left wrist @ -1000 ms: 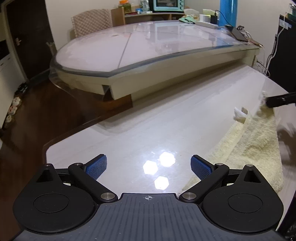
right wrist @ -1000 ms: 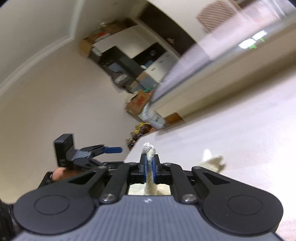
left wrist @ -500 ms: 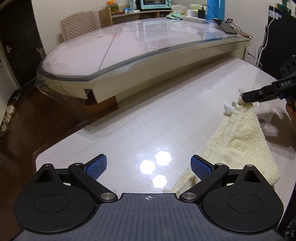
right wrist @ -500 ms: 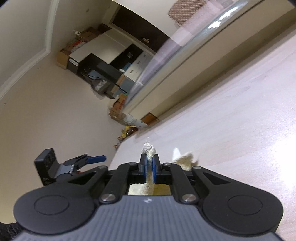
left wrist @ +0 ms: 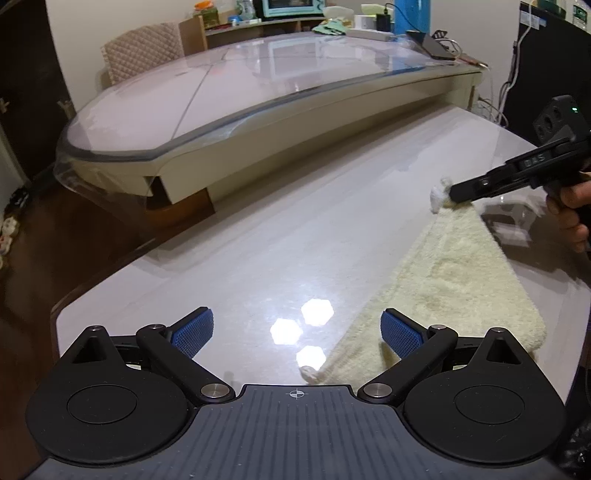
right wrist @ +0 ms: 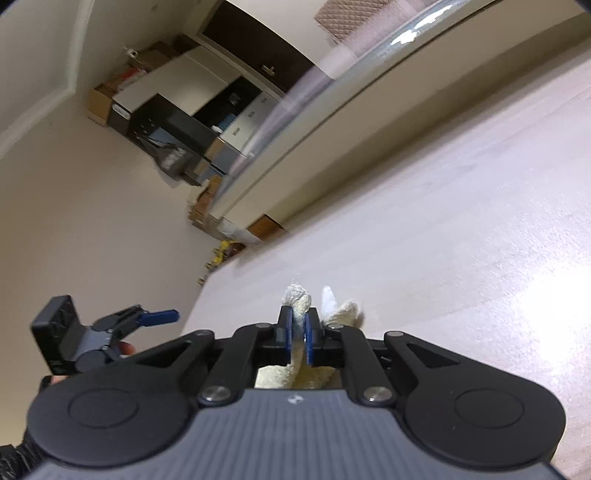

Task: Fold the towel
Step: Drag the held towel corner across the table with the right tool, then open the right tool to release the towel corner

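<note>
The cream towel (left wrist: 454, 280) has drawn flatter — right gripper (right wrist: 298, 334) loosening on its far corner, splayed left gripper (left wrist: 297, 328) nearest the near corner.

A lived-in home, by the look of the dining area. A long glossy table (left wrist: 280, 236) stands beside a glass-topped table (left wrist: 258, 77) with a quilted chair (left wrist: 142, 48) at its far end. Behind, a shelf (left wrist: 258, 26) carries a teal toaster oven (left wrist: 291, 7) and jars. Cardboard boxes (right wrist: 207, 203) and cabinets (right wrist: 207, 122) line the cream walls over a dark wood floor (left wrist: 44, 258).
</note>
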`<act>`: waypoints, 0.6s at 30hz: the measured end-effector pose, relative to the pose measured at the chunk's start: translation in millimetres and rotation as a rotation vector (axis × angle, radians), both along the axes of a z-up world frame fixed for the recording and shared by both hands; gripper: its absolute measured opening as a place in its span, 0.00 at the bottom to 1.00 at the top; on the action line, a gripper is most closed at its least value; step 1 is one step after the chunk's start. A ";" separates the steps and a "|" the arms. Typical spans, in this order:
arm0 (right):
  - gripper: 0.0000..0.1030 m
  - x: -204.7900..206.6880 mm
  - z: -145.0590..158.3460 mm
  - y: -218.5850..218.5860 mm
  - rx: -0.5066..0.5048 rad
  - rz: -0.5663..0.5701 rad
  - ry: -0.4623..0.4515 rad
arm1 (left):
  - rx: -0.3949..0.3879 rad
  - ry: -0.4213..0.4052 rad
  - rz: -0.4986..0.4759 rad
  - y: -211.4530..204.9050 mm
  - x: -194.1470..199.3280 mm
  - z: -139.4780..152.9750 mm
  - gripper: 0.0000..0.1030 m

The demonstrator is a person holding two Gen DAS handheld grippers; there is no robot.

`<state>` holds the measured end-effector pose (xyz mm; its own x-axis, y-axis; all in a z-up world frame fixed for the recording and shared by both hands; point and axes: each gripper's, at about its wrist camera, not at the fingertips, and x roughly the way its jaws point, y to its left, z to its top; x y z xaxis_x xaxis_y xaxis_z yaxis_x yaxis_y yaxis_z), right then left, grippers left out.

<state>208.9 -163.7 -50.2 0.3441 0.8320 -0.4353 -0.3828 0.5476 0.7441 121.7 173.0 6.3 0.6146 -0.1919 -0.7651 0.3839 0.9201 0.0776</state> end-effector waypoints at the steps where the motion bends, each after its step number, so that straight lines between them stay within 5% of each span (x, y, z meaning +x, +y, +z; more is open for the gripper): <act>1: 0.10 -0.9 0.1 0.8 -0.009 -0.002 -0.001 | 0.003 0.001 -0.008 -1.5 -0.9 -0.8 0.97; 7: 0.19 -7.1 11.2 -3.2 -0.047 -0.039 -0.053 | 0.032 0.012 -0.017 -7.2 -1.2 -10.2 0.97; 9: 0.38 -10.5 19.0 -6.9 -0.074 -0.074 -0.089 | 0.041 0.020 -0.014 -7.8 -0.4 -15.3 0.97; 10: 0.39 -12.0 22.7 -9.3 -0.080 -0.091 -0.104 | 0.042 0.024 -0.013 -7.9 -0.2 -18.7 0.97; 18: 0.34 -31.6 47.3 19.1 -0.082 0.009 -0.191 | 0.025 0.028 0.008 -3.2 0.0 -23.7 0.97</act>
<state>177.3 -144.6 -2.9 0.4195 0.8001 -0.4288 -0.5182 0.5989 0.6105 121.7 169.8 -17.4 0.5943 -0.1679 -0.7865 0.3793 0.9209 0.0901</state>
